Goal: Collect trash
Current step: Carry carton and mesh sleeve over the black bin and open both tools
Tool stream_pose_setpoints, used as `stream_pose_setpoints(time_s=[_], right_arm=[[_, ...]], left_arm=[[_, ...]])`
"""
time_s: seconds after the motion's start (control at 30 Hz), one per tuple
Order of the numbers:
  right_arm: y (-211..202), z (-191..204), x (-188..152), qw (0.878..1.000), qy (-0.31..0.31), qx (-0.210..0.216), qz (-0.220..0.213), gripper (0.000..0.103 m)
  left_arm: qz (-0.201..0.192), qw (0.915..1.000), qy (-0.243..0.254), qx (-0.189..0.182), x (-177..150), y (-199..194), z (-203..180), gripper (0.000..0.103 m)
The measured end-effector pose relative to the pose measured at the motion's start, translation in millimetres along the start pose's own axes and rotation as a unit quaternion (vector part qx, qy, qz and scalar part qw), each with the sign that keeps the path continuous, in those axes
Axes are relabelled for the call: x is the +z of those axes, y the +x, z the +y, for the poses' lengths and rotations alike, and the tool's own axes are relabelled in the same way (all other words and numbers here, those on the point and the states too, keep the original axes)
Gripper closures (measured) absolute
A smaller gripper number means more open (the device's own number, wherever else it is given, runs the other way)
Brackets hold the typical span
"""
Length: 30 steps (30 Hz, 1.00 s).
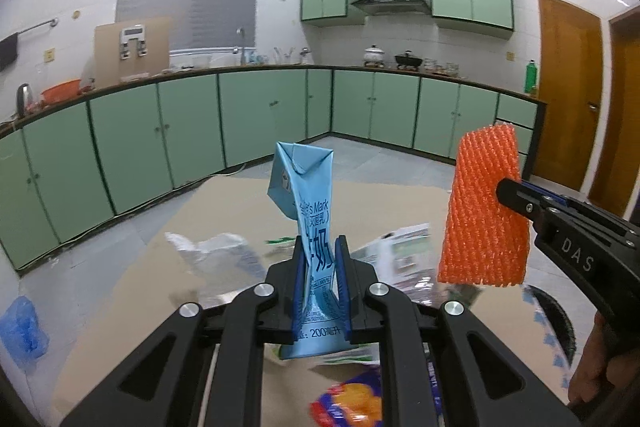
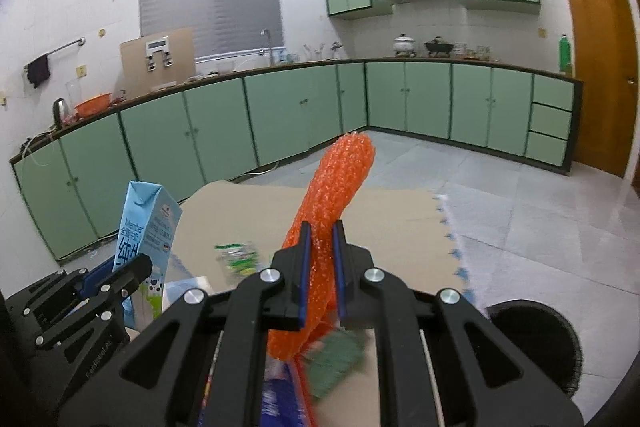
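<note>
Left hand-held gripper (image 1: 318,255): jaws drawn close together and clamped on a crushed light-blue milk carton (image 1: 306,211). The carton stands upright between the blue pads, pinched at its middle, its folded top above the fingertips and its base below them. It is lifted clear of the cardboard sheet (image 1: 224,203) that lies on the floor.

Right hand-held gripper (image 2: 320,243): jaws nearly together and clamped on an orange foam fruit net (image 2: 340,183). The net runs up between the pads and leans to the right above them; its lower end hangs beneath the fingers. It too is held off the cardboard.

Left wrist view: shows the right hand-held gripper from the side, at right, with the net seen flat and broad, and part of a hand (image 1: 596,367) on its handle. It also shows loose litter on the cardboard: a clear plastic wrapper (image 1: 216,251), printed paper (image 1: 400,255) and a red and orange packet (image 1: 352,403) at the lower edge. A blue plastic bag (image 1: 22,335) lies on the floor at far left.

Right wrist view: shows the left hand-held gripper at lower left with the carton's printed side face, a green and white wrapper (image 2: 238,257) on the cardboard, and a dark round bin (image 2: 536,339) at lower right, beside the cardboard.
</note>
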State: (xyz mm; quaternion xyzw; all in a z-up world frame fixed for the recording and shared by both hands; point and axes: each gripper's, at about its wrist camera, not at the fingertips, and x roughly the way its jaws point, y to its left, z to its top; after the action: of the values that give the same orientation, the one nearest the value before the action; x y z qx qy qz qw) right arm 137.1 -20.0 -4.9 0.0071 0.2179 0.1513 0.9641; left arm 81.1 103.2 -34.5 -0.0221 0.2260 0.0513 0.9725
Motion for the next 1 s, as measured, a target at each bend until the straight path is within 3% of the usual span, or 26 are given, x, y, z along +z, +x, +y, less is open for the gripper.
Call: stream_pose_setpoints(time_s=[0.47, 0.77, 1.0], right_arm=[[-48.2, -106.3, -11.7, 0.995, 0.031, -0.098, -0.005, 0.094], [-71.5, -177.9, -36.7, 0.986, 0.054, -0.157, 0.002, 0.094], [-76.5, -229.1, -58.4, 0.979, 0.066, -0.194, 0.011, 0.094]], left_arm=[[-0.005, 0.9946, 0.024, -0.101, 8.2, 0.6, -101.4, 0.089], [0.004, 0.9851, 0.046, -0.166, 4.3, 12.0, -178.3, 0.089], [0.012, 0.9786, 0.064, -0.195, -2.1, 26.3, -229.8, 0.089]])
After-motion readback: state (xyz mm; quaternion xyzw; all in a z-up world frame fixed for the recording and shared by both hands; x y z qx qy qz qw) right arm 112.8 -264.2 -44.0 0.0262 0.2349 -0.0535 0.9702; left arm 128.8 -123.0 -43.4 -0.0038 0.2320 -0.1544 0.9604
